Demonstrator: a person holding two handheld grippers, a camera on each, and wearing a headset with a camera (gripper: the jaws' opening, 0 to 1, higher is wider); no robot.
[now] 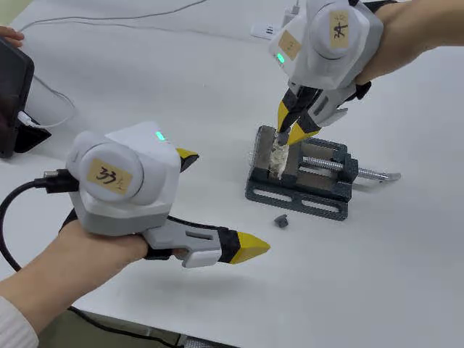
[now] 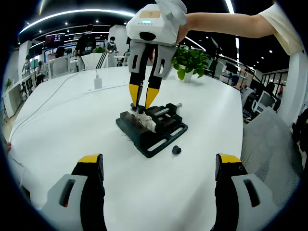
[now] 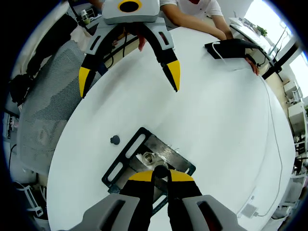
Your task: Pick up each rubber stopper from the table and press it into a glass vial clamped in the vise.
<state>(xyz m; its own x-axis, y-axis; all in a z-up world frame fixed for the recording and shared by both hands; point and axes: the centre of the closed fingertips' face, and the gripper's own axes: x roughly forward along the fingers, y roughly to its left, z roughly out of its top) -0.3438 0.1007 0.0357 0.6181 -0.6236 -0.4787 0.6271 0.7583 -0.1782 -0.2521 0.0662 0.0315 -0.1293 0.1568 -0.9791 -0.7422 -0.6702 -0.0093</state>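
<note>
Stopper [image 1: 281,221], small dark rubber, beside ribbed grey metal vise [image 1: 299,198]

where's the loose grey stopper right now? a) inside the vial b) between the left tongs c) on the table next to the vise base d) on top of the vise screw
c: the loose stopper lies on the table just off the vise base, clear of the open left tongs.
</note>
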